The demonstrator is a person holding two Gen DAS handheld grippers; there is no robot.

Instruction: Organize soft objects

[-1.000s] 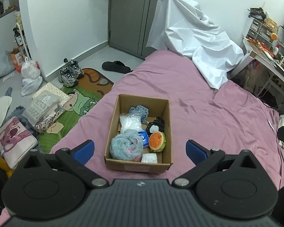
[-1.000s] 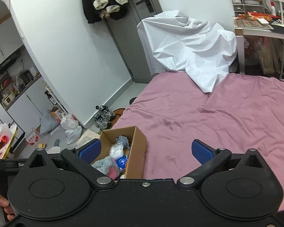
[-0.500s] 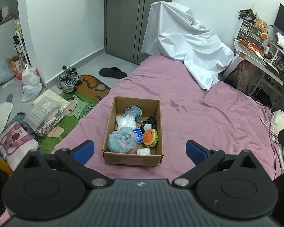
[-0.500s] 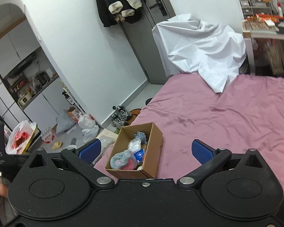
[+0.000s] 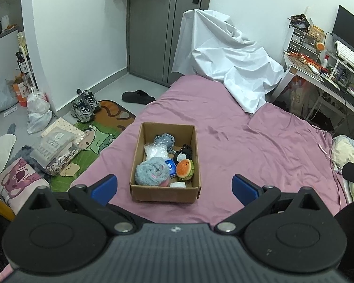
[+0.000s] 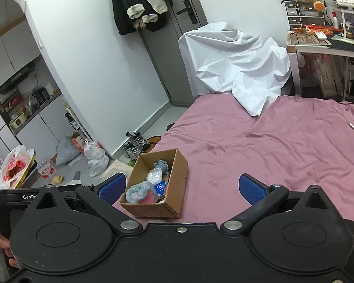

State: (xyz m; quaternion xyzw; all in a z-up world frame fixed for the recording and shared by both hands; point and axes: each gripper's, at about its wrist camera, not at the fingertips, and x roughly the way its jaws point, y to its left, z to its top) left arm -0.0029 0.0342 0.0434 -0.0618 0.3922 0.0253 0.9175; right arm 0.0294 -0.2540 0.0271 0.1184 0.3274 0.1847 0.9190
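Observation:
A cardboard box [image 5: 165, 192] sits on the pink bed sheet [image 5: 259, 146] near the bed's left edge. Inside lie a fluffy grey-blue and pink plush [image 5: 152, 172], a burger plush [image 5: 184, 168], a clear bag of white stuff [image 5: 154, 149], a grey knitted piece [image 5: 164, 140], a blue packet and a black-white toy. My left gripper [image 5: 174, 186] hangs open above and just short of the box, holding nothing. In the right wrist view the box [image 6: 174, 188] lies lower left, and my right gripper [image 6: 183, 187] is open and empty, well above the bed.
A white sheet [image 5: 226, 59] drapes over something at the bed's far end. A cluttered desk [image 5: 330, 70] stands to the right. On the floor left of the bed lie shoes [image 5: 85, 105], a cartoon rug [image 5: 94, 136], bags and a pink cushion [image 5: 16, 181]. A grey door [image 5: 167, 28] is behind.
Both grippers have drawn back and up from the box, so it looks smaller and more of the room shows. Both stay open and the box's contents have not moved.

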